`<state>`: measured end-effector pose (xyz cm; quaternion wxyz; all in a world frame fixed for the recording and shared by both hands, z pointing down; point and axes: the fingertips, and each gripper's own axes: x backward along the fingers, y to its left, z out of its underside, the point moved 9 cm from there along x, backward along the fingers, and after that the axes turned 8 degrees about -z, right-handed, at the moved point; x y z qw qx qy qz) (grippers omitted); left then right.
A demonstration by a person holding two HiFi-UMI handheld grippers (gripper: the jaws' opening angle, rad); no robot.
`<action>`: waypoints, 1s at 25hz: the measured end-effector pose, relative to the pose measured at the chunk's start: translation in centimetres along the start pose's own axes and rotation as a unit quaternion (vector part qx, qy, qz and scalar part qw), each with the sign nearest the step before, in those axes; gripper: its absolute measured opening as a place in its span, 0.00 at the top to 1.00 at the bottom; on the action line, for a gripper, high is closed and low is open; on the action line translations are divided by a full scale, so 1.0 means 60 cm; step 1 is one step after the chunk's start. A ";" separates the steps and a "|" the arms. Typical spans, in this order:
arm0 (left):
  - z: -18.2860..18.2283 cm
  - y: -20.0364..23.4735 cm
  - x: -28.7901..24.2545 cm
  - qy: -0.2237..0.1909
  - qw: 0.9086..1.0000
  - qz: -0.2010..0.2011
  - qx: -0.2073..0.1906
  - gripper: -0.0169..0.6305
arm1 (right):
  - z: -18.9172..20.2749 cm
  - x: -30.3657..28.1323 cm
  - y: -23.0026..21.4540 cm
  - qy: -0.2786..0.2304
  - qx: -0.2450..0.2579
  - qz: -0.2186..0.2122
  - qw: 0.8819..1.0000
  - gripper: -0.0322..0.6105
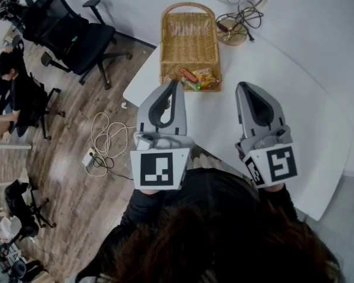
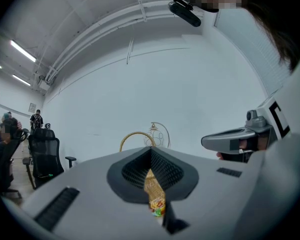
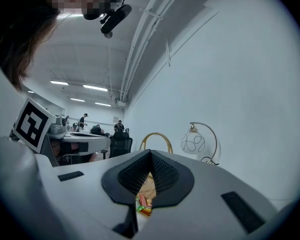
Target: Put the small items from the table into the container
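A woven wicker basket [image 1: 189, 37] with a hoop handle stands on the white table [image 1: 295, 99]. Several small wrapped snack items [image 1: 197, 78] lie in its near end. My left gripper [image 1: 176, 84] hovers level just short of that end, jaws shut with nothing between them. My right gripper [image 1: 243, 86] is held beside it to the right, also shut and empty. In the left gripper view the items [image 2: 156, 205] and basket handle [image 2: 135, 136] show past the closed jaws. The right gripper view shows the same items [image 3: 144, 204] below its closed tips.
A wire-shade lamp [image 1: 236, 5] with a dark cable stands behind the basket. The table's curved edge runs left of the basket. On the wooden floor beyond it are a black office chair [image 1: 71, 34] and a coiled white cable [image 1: 103, 146]. People sit at far left.
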<state>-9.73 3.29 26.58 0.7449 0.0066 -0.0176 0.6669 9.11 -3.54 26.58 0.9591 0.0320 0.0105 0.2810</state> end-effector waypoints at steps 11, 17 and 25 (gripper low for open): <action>0.000 0.005 -0.004 0.001 1.000 -0.003 0.003 0.97 | 0.000 -0.007 -0.005 0.010 0.003 -0.003 1.000 0.91; 0.001 0.006 -0.012 -0.002 1.000 -0.003 0.000 0.97 | 0.003 -0.013 -0.011 0.012 0.003 -0.002 1.000 0.91; 0.001 0.007 -0.018 0.000 1.000 0.002 -0.001 0.97 | 0.007 -0.018 -0.013 0.015 0.002 -0.001 1.000 0.91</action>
